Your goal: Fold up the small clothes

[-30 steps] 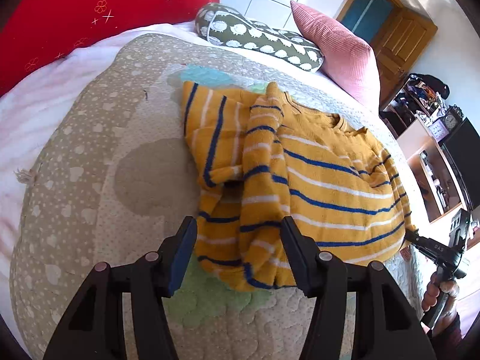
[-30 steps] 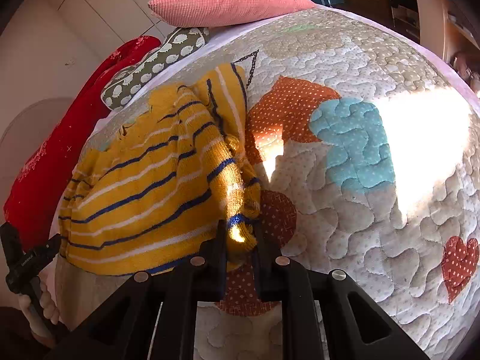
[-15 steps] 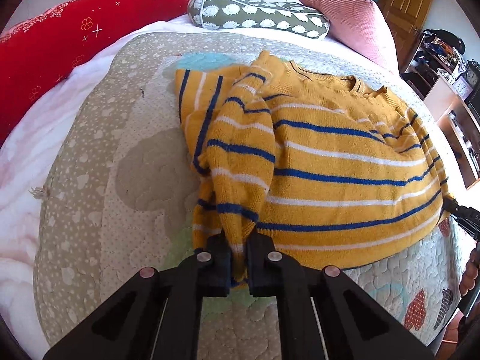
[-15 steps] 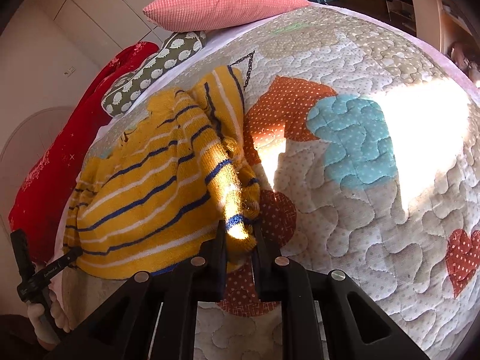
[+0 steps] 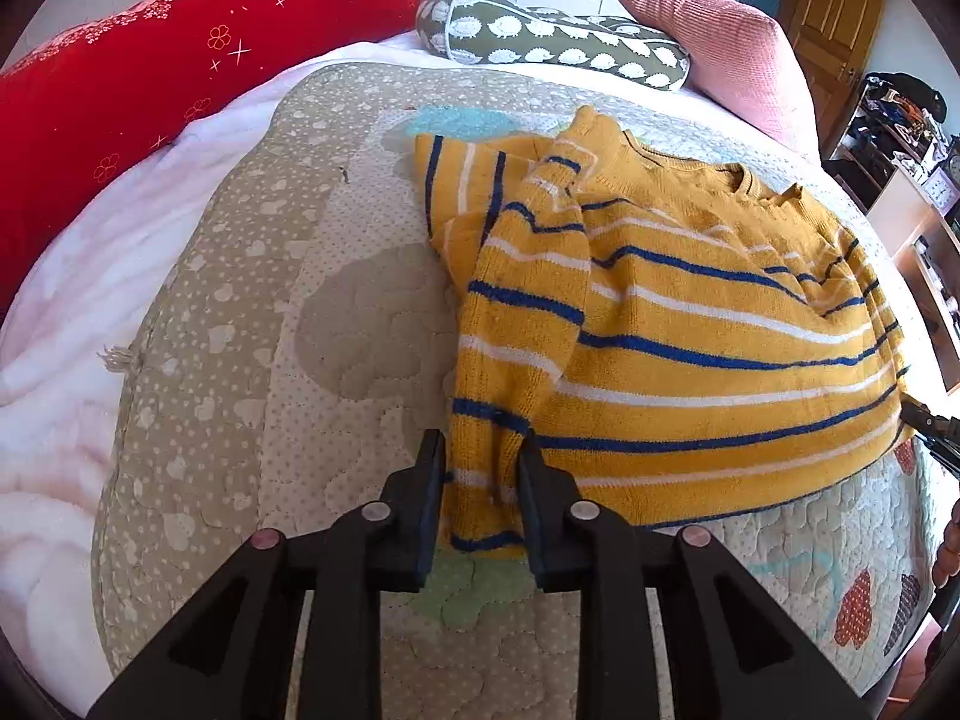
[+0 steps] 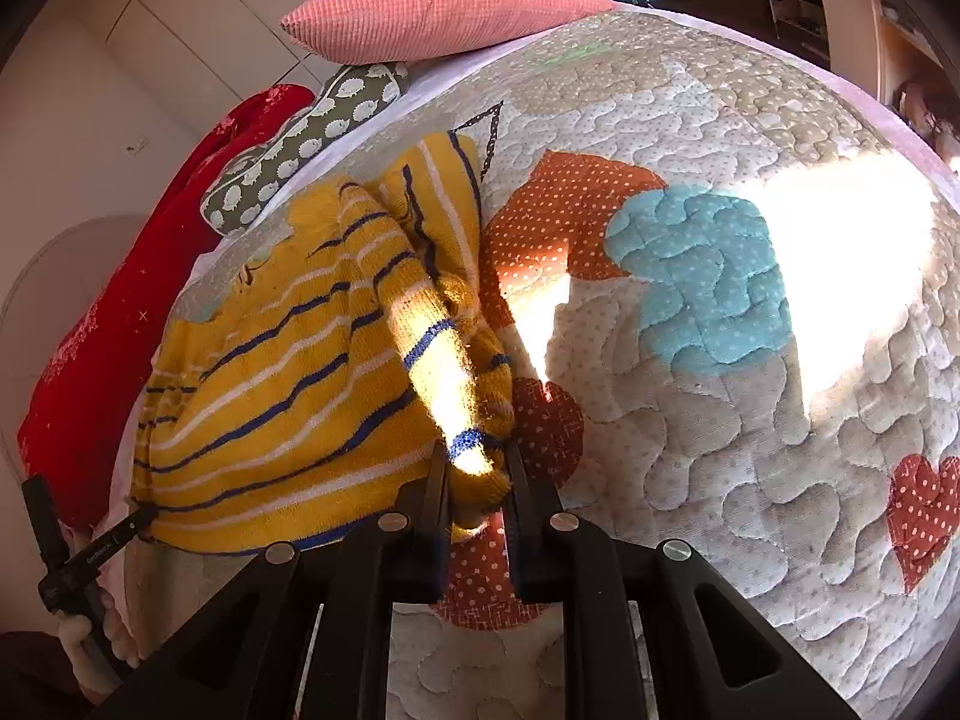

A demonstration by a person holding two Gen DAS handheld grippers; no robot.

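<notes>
A small yellow sweater (image 5: pixel 690 348) with blue and white stripes lies on the quilted bed cover (image 5: pixel 252 312); both sleeves are folded in over its body. My left gripper (image 5: pixel 480 468) has its jaws partly parted around the cuff of the left sleeve (image 5: pixel 480 480). My right gripper (image 6: pixel 477 480) is shut on the cuff of the right sleeve (image 6: pixel 474 450), which glows in sunlight; the sweater (image 6: pixel 270 372) stretches away to its left. The other gripper's tip (image 6: pixel 120 534) shows at the far hem.
A red bolster (image 5: pixel 120 60), a green hedgehog-print cushion (image 5: pixel 552 42) and a pink pillow (image 5: pixel 708 42) line the head of the bed. A white blanket (image 5: pixel 54 360) lies at the left. Shelves and a wooden door (image 5: pixel 840 30) stand to the right.
My left gripper closed on the left sleeve cuff half a second ago and has since widened its jaws around it. My right gripper keeps its hold on the right cuff.
</notes>
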